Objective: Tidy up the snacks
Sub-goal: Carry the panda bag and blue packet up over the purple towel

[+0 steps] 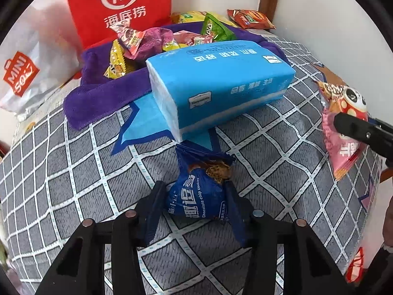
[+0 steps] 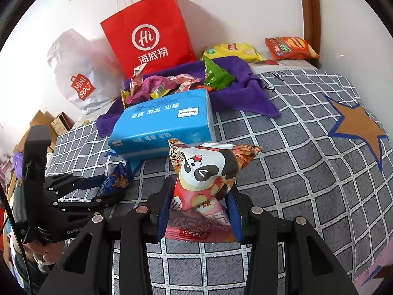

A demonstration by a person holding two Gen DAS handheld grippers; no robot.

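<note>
Pinched only by their crinkled wrappers above the checked bedspread [image 1: 73, 172], the chocolate chip cookie packet [image 1: 201, 191] in the closed left claw [image 1: 196, 196] and the panda snack pack [image 2: 206, 172] in the closed right claw [image 2: 200, 196] could be dropped short of the purple cloth bin [image 1: 98, 93], since the tissue pack [image 1: 221, 86] is blocking it.

White walls [image 2: 245, 12], brown wooden frame [image 2: 310, 12], checked grey bedspread [image 2: 294, 159].
</note>
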